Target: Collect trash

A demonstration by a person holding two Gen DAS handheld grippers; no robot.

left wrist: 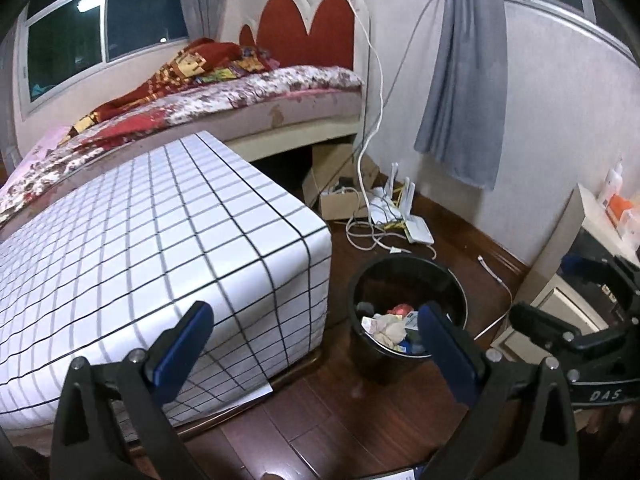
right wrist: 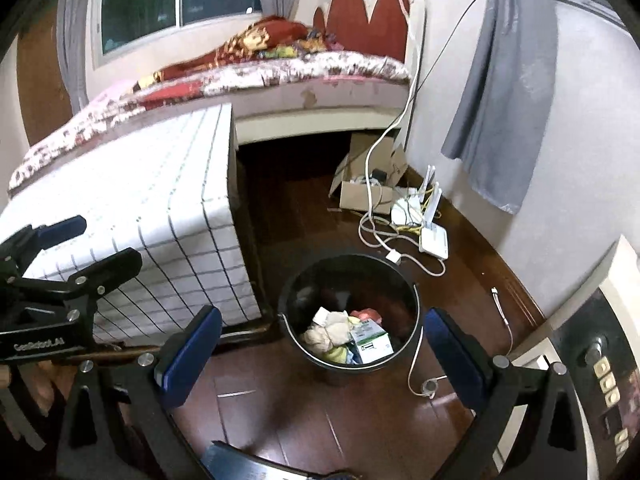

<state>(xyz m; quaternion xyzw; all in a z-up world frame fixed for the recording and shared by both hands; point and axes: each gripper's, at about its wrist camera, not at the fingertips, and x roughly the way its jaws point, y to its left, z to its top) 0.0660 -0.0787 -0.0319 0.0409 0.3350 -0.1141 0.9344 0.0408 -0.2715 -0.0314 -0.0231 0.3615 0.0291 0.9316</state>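
Note:
A black round trash bin [left wrist: 408,280] stands on the dark wood floor beside a checked table. It holds crumpled paper [left wrist: 386,326], a small green and white box [right wrist: 370,340] and other scraps. The bin also shows in the right wrist view [right wrist: 352,276]. My left gripper [left wrist: 316,332] is open and empty, above the floor between the table corner and the bin. My right gripper [right wrist: 324,344] is open and empty, hovering over the bin's near rim. The right gripper's fingers [left wrist: 536,320] show at the right edge of the left wrist view.
The table with a white checked cloth [left wrist: 160,240] stands left of the bin. A bed [left wrist: 240,92] lies behind. A cardboard box [right wrist: 368,188], a white router [right wrist: 434,240] and loose cables [right wrist: 376,232] lie by the wall. A cabinet [right wrist: 592,344] stands at the right.

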